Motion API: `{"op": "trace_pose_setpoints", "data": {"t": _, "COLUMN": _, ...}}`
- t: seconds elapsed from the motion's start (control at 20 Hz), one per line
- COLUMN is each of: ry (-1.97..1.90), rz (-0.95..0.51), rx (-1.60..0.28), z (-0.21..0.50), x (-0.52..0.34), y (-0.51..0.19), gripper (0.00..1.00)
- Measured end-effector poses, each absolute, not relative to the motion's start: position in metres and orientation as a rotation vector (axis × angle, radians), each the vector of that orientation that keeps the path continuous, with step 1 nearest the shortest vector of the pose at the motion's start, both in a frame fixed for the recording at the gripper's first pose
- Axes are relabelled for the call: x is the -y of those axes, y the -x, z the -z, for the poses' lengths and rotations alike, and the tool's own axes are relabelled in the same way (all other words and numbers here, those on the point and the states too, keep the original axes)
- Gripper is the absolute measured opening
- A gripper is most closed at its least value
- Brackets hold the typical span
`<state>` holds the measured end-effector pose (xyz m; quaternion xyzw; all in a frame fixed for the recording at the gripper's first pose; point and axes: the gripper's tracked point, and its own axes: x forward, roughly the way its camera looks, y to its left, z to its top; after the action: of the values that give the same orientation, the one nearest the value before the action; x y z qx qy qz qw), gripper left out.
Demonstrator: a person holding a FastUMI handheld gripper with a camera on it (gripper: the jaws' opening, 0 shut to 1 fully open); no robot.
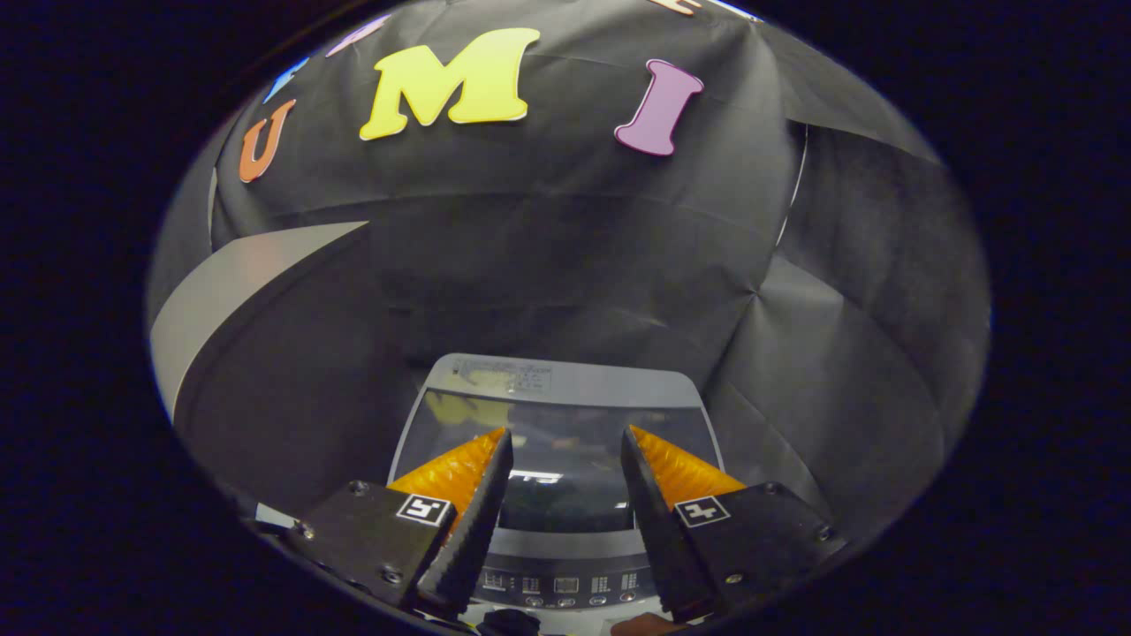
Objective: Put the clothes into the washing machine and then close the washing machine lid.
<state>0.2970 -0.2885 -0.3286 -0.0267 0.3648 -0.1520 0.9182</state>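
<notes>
Glass washing machine lid [565, 442] flat, jaws apart

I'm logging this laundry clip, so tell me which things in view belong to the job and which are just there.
For the job: washing machine; its glass lid, lying down flat; control panel; gripper, fingers apart, nothing between them.

Just there: black cloth wall; grey curved panel.

A cloth-walled recording booth [565, 265] set up as a laundry corner, with a top-loading washing machine [557, 389].
</notes>
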Motion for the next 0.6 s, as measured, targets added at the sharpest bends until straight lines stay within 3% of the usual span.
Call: {"op": "trace_pose_setpoints", "data": {"t": 0.6, "ry": -0.041, "rz": 0.42, "rx": -0.505, "z": 0.227, "x": 0.229, "y": -0.237, "gripper": 0.78}}
